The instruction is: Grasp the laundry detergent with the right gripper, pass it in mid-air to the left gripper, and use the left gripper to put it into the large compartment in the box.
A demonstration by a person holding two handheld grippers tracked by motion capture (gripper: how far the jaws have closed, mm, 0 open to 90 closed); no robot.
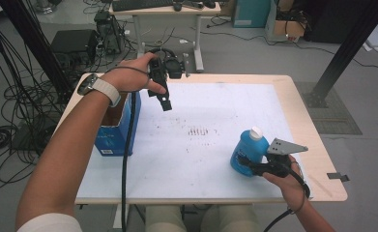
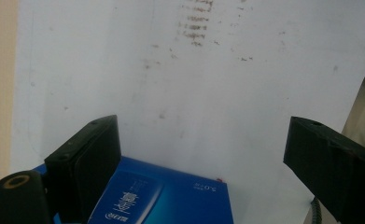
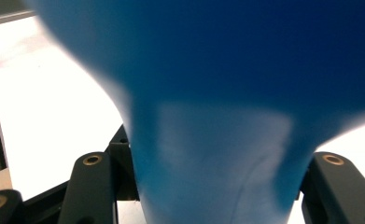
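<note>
Right gripper (image 1: 243, 161) clamped on blue bottle (image 1: 248, 147) near table's (image 1: 317, 145) right edge. Left gripper (image 1: 163, 100) spread apart above open blue box (image 1: 113, 133) at left edge; contents hidden.

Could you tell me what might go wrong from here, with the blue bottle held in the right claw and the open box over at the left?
1. The right claw grips the blue bottle low on its body, so the bottle may tip or slip when carried.
2. The blue box stands at the table's left edge; a nudge could push it off.
3. The left claw hangs open just beside the box, and its cable trails past it; either could snag the box.
</note>
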